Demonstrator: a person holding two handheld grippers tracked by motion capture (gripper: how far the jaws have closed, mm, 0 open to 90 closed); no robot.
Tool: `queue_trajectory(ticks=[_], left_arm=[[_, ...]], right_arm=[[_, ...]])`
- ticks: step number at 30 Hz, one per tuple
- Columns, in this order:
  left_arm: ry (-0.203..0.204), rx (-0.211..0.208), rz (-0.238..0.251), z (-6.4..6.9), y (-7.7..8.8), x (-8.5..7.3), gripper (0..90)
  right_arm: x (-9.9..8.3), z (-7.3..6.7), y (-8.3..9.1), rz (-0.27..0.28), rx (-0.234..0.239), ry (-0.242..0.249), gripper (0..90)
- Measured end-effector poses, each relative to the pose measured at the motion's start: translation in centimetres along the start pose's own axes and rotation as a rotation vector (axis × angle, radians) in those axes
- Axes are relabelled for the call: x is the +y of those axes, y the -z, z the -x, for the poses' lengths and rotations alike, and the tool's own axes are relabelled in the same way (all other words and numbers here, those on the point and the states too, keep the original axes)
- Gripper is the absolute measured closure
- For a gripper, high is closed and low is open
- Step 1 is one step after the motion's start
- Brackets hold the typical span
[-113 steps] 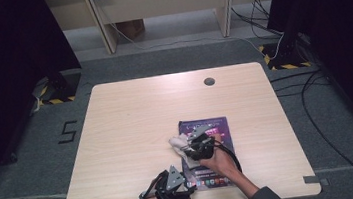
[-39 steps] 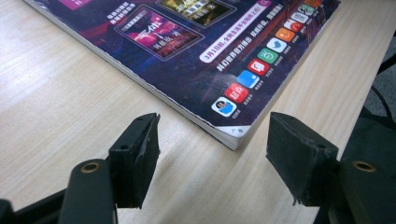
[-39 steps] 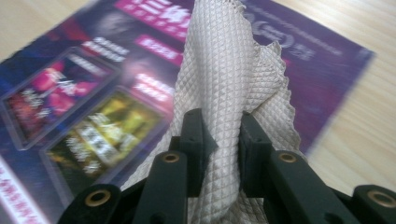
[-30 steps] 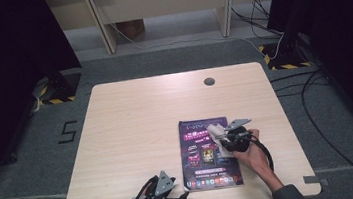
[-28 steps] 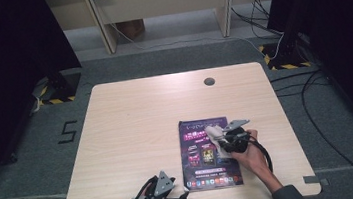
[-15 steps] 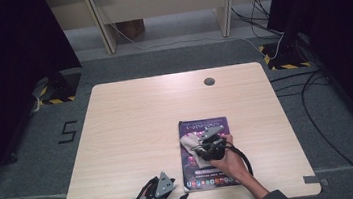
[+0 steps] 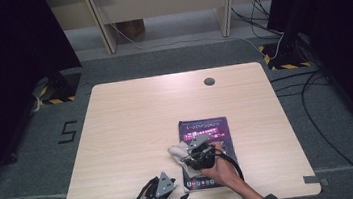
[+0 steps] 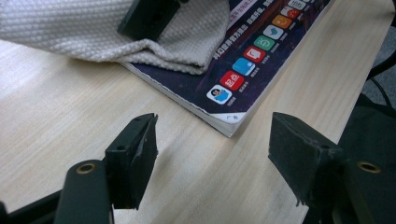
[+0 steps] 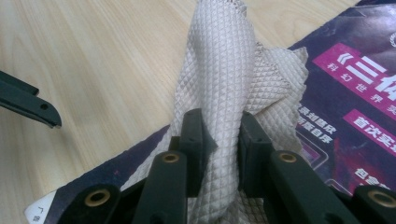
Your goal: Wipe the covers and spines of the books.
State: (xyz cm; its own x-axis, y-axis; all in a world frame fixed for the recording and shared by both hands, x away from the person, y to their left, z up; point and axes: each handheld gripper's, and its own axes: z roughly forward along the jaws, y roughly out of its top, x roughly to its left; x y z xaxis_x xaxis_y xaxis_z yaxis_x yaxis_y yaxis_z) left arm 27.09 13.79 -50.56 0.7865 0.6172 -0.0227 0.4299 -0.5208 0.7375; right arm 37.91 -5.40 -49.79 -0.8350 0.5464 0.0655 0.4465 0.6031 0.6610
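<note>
Cloth (image 9: 224,79) was pinched in right gripper (image 9: 219,140) over the book (image 7: 206,131); left gripper (image 8: 210,154) spread, empty (unanchored book could slide during wiping).

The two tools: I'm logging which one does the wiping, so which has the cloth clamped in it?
The right tool, over the book, pinches the cloth; the left tool's jaws gape.

One book (image 7: 209,148) and one cloth (image 7: 178,152) lie on the worktop (image 7: 136,119) near its front edge; two grippers.
</note>
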Motion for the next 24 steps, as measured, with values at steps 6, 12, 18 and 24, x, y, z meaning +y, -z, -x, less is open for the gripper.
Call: queue_trajectory(ticks=[6, 12, 18, 24], left_arm=[[0.002, 0.001, 0.002, 0.0, 0.1, 0.0, 31.8], [0.002, 0.002, 0.002, -0.1, 0.1, 0.0, 31.8], [0.0, -0.002, 0.003, 0.0, 0.1, 0.0, 31.8], [0.0, 0.004, 0.003, -0.1, 0.2, 0.1, 31.9]], right_arm=[[-0.5, 1.1, 0.6, 0.0, -0.022, -0.023, 75.7], [-2.2, 3.6, 2.5, -0.005, -0.088, -0.079, 75.7], [-4.0, 6.1, 4.5, -0.007, -0.15, -0.139, 75.3], [-5.2, 8.1, 5.9, -0.004, -0.204, -0.205, 75.6]])
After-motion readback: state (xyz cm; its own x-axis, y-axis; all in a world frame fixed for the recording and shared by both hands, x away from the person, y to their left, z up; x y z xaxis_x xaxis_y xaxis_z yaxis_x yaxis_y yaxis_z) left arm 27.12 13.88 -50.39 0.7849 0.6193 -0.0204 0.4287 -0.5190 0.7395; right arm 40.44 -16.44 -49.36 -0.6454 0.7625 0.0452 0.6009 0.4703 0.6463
